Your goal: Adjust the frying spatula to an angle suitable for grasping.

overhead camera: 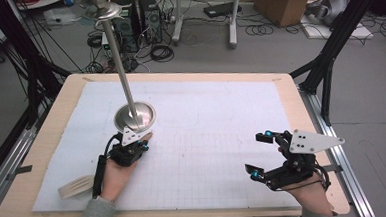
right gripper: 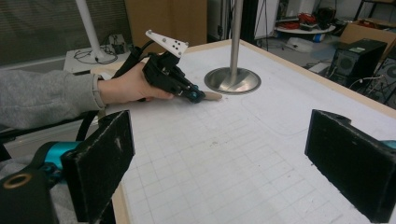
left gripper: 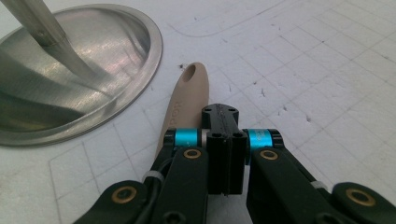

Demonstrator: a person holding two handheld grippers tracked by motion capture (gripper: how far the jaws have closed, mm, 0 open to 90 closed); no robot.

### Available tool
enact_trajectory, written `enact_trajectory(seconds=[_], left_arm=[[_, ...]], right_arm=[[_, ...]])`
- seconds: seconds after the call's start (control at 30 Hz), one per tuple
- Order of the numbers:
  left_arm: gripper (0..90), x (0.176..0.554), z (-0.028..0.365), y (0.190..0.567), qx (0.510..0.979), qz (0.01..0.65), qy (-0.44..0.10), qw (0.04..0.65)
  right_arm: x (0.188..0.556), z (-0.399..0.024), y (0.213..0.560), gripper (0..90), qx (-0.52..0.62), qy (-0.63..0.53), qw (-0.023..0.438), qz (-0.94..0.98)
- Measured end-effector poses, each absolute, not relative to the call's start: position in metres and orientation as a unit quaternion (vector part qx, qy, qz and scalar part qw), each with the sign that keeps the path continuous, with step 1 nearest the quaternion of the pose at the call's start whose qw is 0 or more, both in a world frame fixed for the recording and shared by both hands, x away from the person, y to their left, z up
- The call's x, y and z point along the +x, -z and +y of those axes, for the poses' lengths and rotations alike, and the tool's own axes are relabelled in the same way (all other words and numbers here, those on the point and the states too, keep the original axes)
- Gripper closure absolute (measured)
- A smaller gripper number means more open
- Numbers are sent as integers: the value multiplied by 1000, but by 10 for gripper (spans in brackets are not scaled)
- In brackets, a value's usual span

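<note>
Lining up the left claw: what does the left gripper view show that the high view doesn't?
Left gripper view: the hole in the beige handle tip, with the handle emerging under the shut left claw. High view: the tool's slotted head behind the wrist, and the open right claw. Both: the stand's round steel base beside the handle.

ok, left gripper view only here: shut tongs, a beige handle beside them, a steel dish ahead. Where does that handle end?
Observer: High view: it belongs to a beige slotted spatula. It runs back under the left hand, and its slotted head lies near the front left corner of the white gridded mat.
Operator: Right tongs?
Observer: The right tongs are open with nothing between the jaws, over the mat's front right part.
</note>
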State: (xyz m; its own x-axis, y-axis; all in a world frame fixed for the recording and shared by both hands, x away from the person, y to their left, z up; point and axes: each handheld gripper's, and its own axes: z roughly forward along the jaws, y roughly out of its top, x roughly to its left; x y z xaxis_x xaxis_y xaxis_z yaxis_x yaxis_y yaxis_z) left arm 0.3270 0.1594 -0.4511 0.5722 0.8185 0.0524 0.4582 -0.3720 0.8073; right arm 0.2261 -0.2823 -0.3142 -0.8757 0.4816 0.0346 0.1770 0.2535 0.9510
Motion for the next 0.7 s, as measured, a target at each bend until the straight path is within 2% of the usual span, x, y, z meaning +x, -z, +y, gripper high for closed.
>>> enact_trajectory(seconds=[0.47,0.7], left_arm=[[897,324,158,448,796,396,-219,402],[896,307,159,421,795,362,-211,439]], right_arm=[[227,-282,314,72,210,-572,132,782],[229,-282,313,72,208,-577,134,778]])
